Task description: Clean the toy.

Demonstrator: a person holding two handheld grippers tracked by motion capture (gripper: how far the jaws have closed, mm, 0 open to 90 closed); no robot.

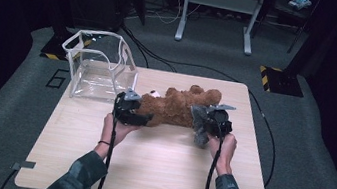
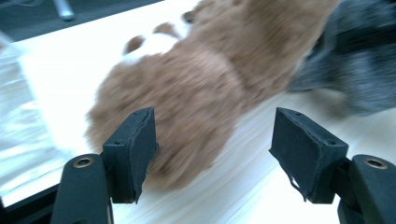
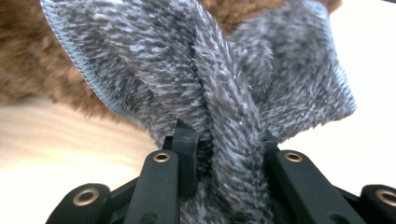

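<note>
A brown teddy bear [image 1: 179,107] lies on its side across the far half of the wooden table [image 1: 160,169]. My left gripper [image 1: 139,116] is at the bear's left end. In the left gripper view my left gripper [image 2: 212,135] stands open, with a furry brown limb [image 2: 196,84] reaching between the jaws, close to the left pad. My right gripper [image 1: 205,125] is at the bear's right side, shut on a grey fuzzy cloth [image 1: 199,122]. Up close, a bunched fold of the grey cloth [image 3: 210,70] is pinched in my right gripper [image 3: 224,140], with brown fur [image 3: 28,60] behind it.
A clear plastic box [image 1: 97,66] with a white frame stands at the table's far left corner, just beyond my left gripper. Cables trail from both grippers toward the near edge. Dark floor, cables and a metal stand surround the table.
</note>
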